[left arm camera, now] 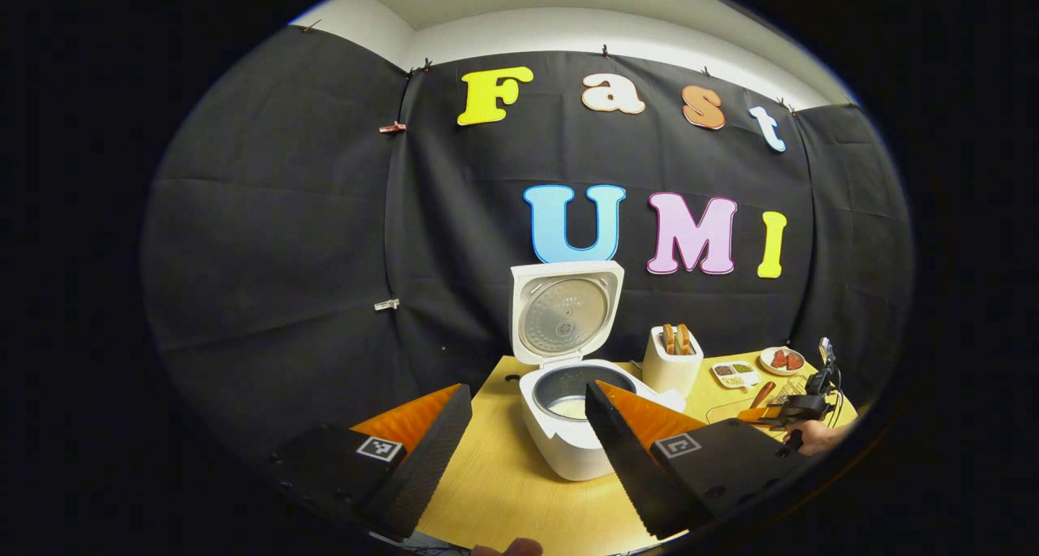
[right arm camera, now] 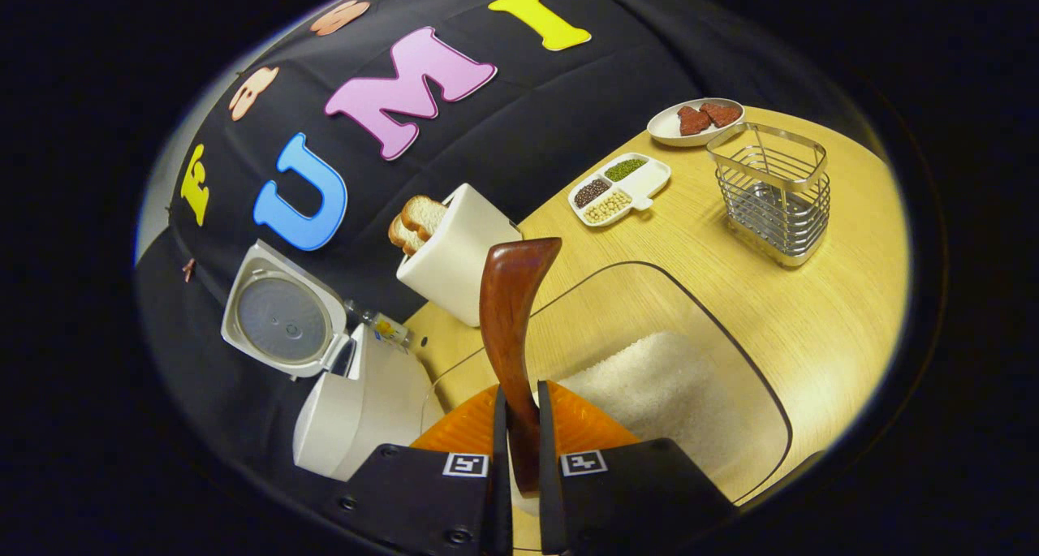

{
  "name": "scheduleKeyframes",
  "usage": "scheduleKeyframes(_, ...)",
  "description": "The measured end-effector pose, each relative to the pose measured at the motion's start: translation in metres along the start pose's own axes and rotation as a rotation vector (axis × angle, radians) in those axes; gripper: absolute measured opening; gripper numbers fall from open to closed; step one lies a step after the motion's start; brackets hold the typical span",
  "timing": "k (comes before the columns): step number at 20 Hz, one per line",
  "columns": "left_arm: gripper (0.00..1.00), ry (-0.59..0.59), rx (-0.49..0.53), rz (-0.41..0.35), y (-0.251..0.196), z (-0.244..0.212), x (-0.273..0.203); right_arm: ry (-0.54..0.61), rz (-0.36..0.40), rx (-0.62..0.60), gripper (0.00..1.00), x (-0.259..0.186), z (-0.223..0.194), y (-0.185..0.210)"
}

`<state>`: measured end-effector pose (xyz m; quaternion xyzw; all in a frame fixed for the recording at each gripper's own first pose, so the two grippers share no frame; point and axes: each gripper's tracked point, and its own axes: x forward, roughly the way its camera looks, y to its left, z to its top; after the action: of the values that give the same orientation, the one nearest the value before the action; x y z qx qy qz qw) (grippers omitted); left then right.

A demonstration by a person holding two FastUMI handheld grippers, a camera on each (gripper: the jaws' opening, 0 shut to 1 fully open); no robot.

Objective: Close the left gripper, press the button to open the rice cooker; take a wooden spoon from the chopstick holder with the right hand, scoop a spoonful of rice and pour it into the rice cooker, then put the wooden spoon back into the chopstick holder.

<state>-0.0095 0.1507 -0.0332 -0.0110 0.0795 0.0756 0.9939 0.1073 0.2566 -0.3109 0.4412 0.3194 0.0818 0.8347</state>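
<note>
Wooden table (right arm camera: 812,321) carries rice cooker (right arm camera: 357,410), toaster (right arm camera: 454,256), wire holder (right arm camera: 775,191), clear rice tub (right arm camera: 649,361), 2 dishes.

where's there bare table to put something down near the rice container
Bare wood lies between the clear rice container and the wire holder, and in front of the rice cooker toward the left gripper. It is crowded along the wall: toaster, sectioned dish, plate.

Rice cooker (right arm camera: 357,410) lid up, pot mouth unobstructed; toaster (right arm camera: 454,264) just beside.
</note>
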Motion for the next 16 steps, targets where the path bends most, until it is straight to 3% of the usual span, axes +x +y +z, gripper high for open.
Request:
scheduleKeyframes(5, 0.97, -0.010, 0.003, -0.005, -0.004, 0.005, 0.000, -0.030, 0.027, 0.055, 0.18, -0.009, 0.013, -0.004)
scheduleKeyframes(6, 0.97, -0.012, 0.005, -0.008, -0.006, 0.006, 0.000, -0.039, 0.040, 0.068, 0.13, -0.012, 0.016, -0.003)
scheduleKeyframes(7, 0.97, -0.013, 0.007, -0.011, -0.006, 0.006, 0.001, -0.049, 0.054, 0.084, 0.17, -0.016, 0.020, -0.003)
scheduleKeyframes(10, 0.97, -0.012, 0.001, -0.019, -0.009, 0.006, 0.003, -0.083, 0.076, 0.128, 0.18, -0.027, 0.037, -0.004)
scheduleKeyframes(16, 0.97, -0.010, -0.024, -0.035, -0.011, 0.001, 0.009, -0.126, 0.108, 0.099, 0.17, -0.053, 0.066, 0.005)
